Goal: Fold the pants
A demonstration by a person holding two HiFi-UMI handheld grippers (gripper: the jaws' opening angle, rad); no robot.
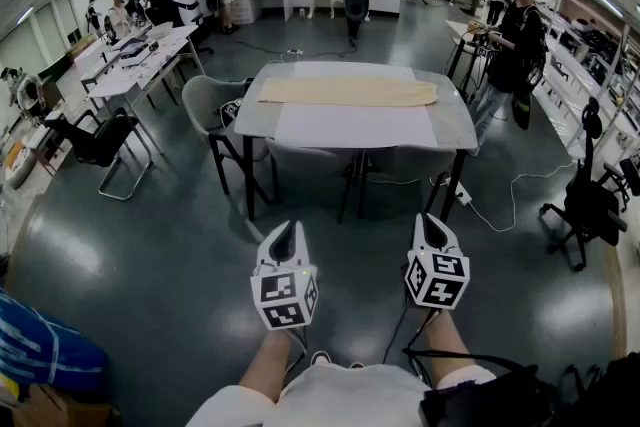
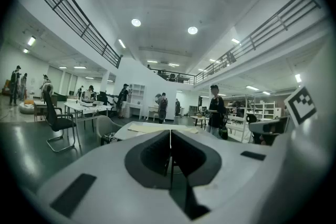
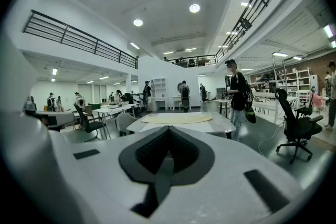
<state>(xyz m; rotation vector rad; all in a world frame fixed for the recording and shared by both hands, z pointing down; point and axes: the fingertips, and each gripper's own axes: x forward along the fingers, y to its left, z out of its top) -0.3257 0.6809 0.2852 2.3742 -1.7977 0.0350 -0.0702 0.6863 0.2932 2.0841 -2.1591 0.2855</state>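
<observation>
Folding is judged not yet begun: the pants are laid flat along the far half of the table, well apart from the left gripper and the right gripper, both clenched on nothing. The table must first be approached and the jaws opened before the cloth can be taken. Which end is the waistband cannot be made out from here.

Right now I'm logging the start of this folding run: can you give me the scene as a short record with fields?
pants: beige, spread flat on a white sheet
table: grey, across open floor from both grippers
grey chair: beside the table's left end
left gripper: fingers together, empty
right gripper: fingers together, empty
folding: not begun
</observation>
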